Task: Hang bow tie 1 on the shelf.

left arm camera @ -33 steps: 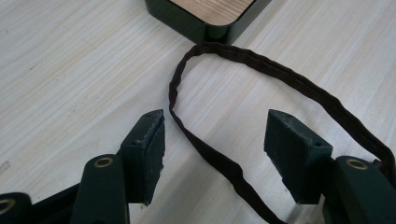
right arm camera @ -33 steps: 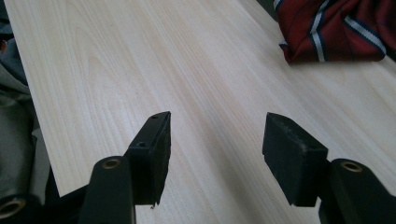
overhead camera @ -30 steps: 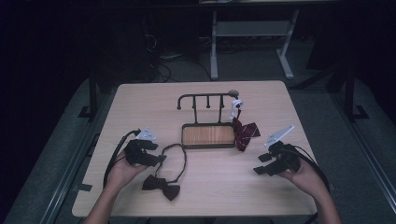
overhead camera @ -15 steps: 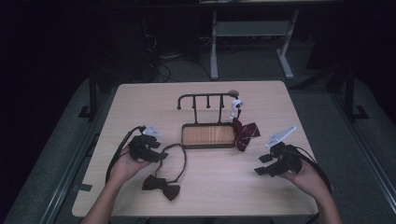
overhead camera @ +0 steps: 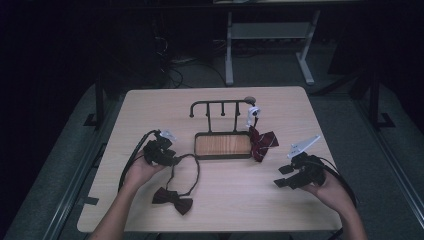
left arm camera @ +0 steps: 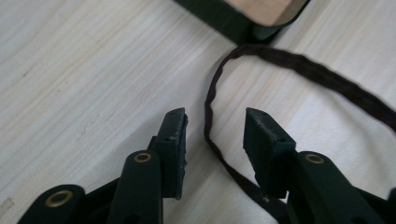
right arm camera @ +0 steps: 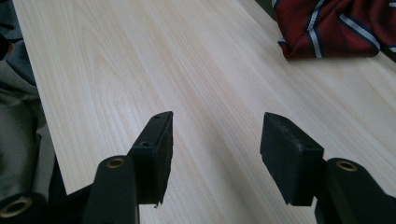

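Left gripper view: left gripper (left arm camera: 212, 130) jaws just closing, astride bow tie strap (left arm camera: 210, 112), not yet pinching, near table's (overhead camera: 150, 107) left edge | right gripper (right arm camera: 215, 140) spread, idle | risk: thin strap slips out.

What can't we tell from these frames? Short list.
- High view: left gripper jaws, too small and dark to read against the strap.
- Left gripper view: strap lies between the jaws with gaps either side; its bow is cut off by the bottom edge.
- Right gripper view: striped red tie cut off by the top and right edges.
- High view: white item on the rack, too small to identify.
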`<state>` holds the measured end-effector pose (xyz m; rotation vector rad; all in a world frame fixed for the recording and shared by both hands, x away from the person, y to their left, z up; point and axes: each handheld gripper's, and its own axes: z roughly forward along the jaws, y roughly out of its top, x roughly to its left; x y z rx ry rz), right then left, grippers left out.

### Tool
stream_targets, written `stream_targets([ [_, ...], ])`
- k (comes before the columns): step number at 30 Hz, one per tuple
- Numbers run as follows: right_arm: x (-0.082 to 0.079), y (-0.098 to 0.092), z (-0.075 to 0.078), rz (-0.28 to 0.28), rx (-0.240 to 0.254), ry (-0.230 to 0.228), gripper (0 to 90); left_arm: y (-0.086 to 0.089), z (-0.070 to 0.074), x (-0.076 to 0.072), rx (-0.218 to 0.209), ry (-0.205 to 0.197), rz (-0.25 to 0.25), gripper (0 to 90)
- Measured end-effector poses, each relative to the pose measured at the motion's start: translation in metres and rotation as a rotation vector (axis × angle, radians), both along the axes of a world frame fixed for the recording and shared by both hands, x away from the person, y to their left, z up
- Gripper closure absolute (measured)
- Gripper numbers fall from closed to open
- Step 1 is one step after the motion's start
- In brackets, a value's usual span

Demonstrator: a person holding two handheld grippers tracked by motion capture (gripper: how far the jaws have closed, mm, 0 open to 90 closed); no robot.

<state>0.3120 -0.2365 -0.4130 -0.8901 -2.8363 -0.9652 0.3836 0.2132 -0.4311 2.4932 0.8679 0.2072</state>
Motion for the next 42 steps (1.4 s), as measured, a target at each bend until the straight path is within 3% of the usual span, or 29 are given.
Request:
stream_targets([
  [13,-0.001,-0.004,0.001,-0.012,0.005,-0.009,44.1,-0.002,-0.009,0.007,0.044,0.032,0.016,71.0],
  [18,-0.001,-0.005,0.002,-0.013,0.008,-0.015,44.4,-0.003,-0.009,0.007,0.058,0.005,-0.002,78.3],
  [32,-0.001,-0.004,0.003,-0.008,0.005,-0.024,44.6,-0.006,-0.012,0.007,0.083,0.013,-0.016,89.2],
  [34,-0.001,-0.004,0.002,-0.005,0.005,-0.021,44.6,-0.006,-0.01,0.005,0.061,0.018,-0.007,89.4],
  [42,0.0,-0.003,0.002,-0.005,0.01,-0.02,44.7,-0.001,0.001,-0.002,0.044,0.01,-0.038,89.4],
])
